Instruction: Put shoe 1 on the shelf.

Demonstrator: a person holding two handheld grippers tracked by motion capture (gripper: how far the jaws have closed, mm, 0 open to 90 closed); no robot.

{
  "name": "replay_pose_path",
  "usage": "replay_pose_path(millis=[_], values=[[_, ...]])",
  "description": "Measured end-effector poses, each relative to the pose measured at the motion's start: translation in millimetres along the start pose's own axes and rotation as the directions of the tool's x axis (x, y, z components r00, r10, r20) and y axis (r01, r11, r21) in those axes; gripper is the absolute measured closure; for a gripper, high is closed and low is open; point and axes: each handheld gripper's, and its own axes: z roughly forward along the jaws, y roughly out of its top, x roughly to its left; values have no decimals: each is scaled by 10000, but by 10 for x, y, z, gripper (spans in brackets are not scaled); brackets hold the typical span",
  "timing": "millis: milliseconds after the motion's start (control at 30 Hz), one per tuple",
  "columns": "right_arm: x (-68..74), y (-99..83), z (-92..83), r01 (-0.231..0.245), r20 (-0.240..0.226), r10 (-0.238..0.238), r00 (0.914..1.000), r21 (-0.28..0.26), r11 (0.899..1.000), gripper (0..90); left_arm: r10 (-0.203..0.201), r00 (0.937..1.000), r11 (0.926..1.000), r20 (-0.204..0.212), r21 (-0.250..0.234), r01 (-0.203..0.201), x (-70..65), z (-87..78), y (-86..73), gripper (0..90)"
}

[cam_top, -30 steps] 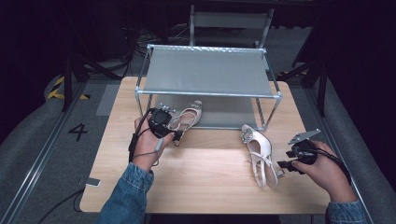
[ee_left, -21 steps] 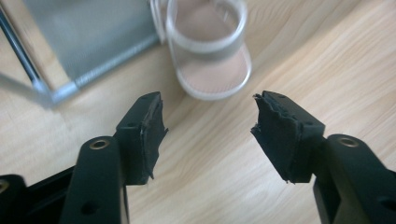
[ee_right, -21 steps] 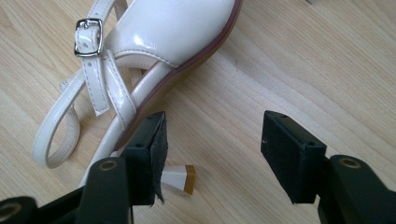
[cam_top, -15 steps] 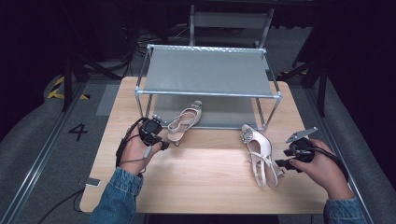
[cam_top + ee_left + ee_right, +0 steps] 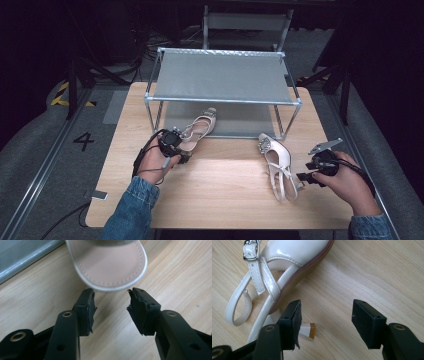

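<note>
Step judged: lining up grasps on two shoes.

Left claw (image 5: 111,302) partly spread, jaws just moved, empty; left shoe (image 5: 197,128) lies centre frame at rack (image 5: 223,76) front, heel end just ahead of tips.

Right claw (image 5: 325,315) half spread, empty, beside white shoe (image 5: 278,165) heel, centre right.

Next: advance, pinch.

Bare counter (image 5: 220,195) lower centre; right edge near.

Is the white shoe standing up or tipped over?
Tipped over: the white shoe lies on its side, its heel flat on the table.

sandal (image 5: 110,263) cut off at top edge, shoe (image 5: 294,255) toe cropped
</note>
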Motion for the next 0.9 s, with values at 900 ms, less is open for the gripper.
replay_pose_path(millis=[900], values=[[-17, -140, -48, -345, 122, 349, 9993, -350, 9988, 435, -330, 9992, 9952, -219, -924, 308, -69, 145, 225, 754]])
